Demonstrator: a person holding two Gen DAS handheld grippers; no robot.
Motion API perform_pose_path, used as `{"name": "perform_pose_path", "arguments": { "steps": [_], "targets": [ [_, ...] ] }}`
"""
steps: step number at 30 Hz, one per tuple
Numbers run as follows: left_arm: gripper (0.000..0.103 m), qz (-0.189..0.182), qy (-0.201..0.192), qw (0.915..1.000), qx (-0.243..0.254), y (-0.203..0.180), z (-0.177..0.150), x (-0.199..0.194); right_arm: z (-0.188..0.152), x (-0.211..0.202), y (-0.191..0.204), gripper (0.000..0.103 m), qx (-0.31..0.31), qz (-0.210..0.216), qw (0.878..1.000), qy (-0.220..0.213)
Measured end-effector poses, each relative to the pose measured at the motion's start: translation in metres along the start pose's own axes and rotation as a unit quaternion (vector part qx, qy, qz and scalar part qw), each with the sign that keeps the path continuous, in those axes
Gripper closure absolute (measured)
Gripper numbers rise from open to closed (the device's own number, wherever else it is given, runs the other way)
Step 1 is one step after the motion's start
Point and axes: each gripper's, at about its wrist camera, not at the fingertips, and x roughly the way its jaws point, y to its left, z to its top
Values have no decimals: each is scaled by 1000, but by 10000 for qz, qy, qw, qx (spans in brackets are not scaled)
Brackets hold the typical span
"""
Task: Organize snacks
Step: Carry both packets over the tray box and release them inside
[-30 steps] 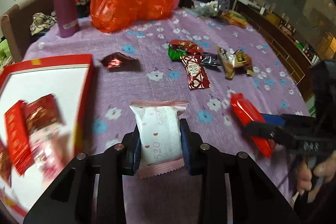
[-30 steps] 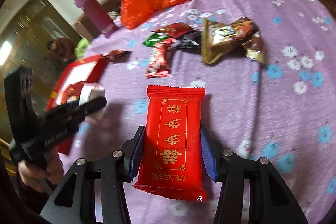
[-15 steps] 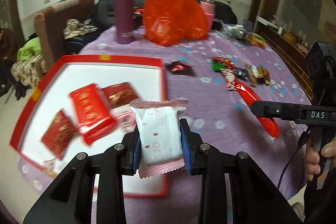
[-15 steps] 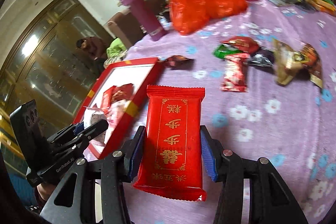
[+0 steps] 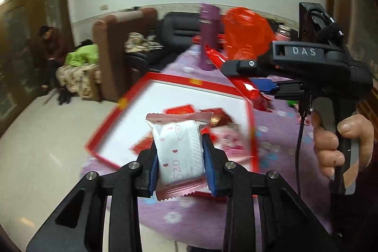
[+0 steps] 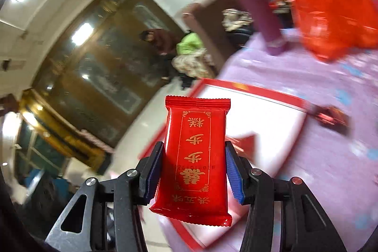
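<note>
My left gripper (image 5: 180,164) is shut on a white and pink snack packet (image 5: 179,150) marked 520, held above the near edge of the red-rimmed white tray (image 5: 170,96). Several red and pink packets (image 5: 226,136) lie blurred in the tray. My right gripper (image 6: 192,171) is shut on a red snack packet (image 6: 193,157) with gold characters, held over the tray (image 6: 264,115). In the left wrist view the right gripper (image 5: 236,67) shows at the right, over the tray's far right side, with the red packet (image 5: 238,79) in it.
A purple bottle (image 5: 208,37) and an orange-red plastic bag (image 5: 245,34) stand behind the tray on the purple flowered tablecloth (image 5: 278,129). A dark red wrapped snack (image 6: 330,117) lies by the tray's right rim. Sofas and a person are beyond the table's left edge.
Both grippers have swung left from the loose snacks toward the tray, each still holding its packet. The right gripper now hangs over the tray.
</note>
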Motion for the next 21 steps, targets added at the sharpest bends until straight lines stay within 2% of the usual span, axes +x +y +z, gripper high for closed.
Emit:
{"name": "perform_pose_path", "arguments": {
  "steps": [3,6,9,12,14,17,21],
  "targets": [
    [73,393,-48,9991,-146,15,9,-4,5,24,10,53,143,555,9983,-59],
    [73,699,-111,9973,-180,24,16,1,3,38,5,53,205,815,9965,3],
    [73,703,-114,9968,-374,34,22,14,4,42,-14,53,475,665,9966,122],
    [73,733,26,9964,-426,40,23,34,6,37,-29,53,502,327,9982,-60],
    [73,743,145,9961,-447,42,23,49,7,38,-38,53,621,307,9976,-53],
    [73,710,283,9960,-474,38,25,61,7,43,-46,53,597,32,9982,-87],
    [73,625,395,9965,-380,24,31,78,6,52,-51,53,594,-28,9982,-20]
  ]
}}
